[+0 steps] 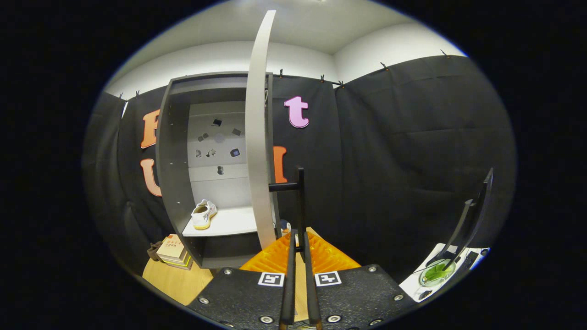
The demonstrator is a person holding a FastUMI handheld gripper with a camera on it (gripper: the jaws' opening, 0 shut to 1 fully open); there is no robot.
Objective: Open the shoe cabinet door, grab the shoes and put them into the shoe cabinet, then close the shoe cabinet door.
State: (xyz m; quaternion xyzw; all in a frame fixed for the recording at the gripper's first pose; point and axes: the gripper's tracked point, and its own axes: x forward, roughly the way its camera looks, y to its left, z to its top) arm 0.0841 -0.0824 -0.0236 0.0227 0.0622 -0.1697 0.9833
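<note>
Fingers (293, 256) of my hand-held gripper (299, 250) sit pressed close together, with only a thin slit between them. A thin dark bar (300, 201) stands up right at the tips; I cannot tell if the fingers pinch it. A short dark arm runs from that bar to the left, toward the pale door (257, 137) of the shoe cabinet (176, 183).

I see the door swung open, its edge turned toward me, just ahead of the fingers and a bit left. Beyond it, the dark cabinet stands open with a pale back wall. One white shoe (203, 214) with a yellowish sole lies on the white shelf (234, 222) inside, ahead and to the left of my fingers.

Lower left of the cabinet, some books (173, 251) are stacked on the wooden tabletop (176, 282). Far to my right, a green dish (436, 272) sits by a dark stand (472, 215).
</note>
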